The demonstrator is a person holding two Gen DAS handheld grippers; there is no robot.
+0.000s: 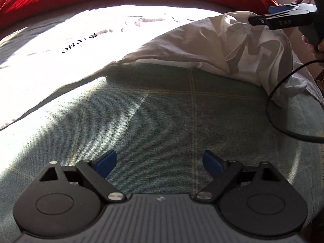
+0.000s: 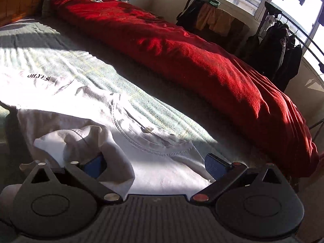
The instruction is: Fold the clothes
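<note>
- My left gripper (image 1: 160,163) hangs released, fingers spread wide over bare bed (image 1: 162,111) cover, holding nothing; probably waiting its turn.
- My right gripper (image 2: 156,165) is also spread, one blue pad nosing under a bunched sleeve (image 2: 85,141) at 9 o'clock, the other by the shoulder at 3 o'clock. From the left view, it looks poised to pinch that fold rather than clenched.
- One white T-shirt (image 2: 66,93), printed lettering at 10 o'clock, lies front up on the bed, mostly flat, one side turned inward.
- One red blanket (image 2: 182,56) runs along 12 to 3 o'clock, clear of the shirt.
- Count: two grippers, one shirt, one blanket.
</note>
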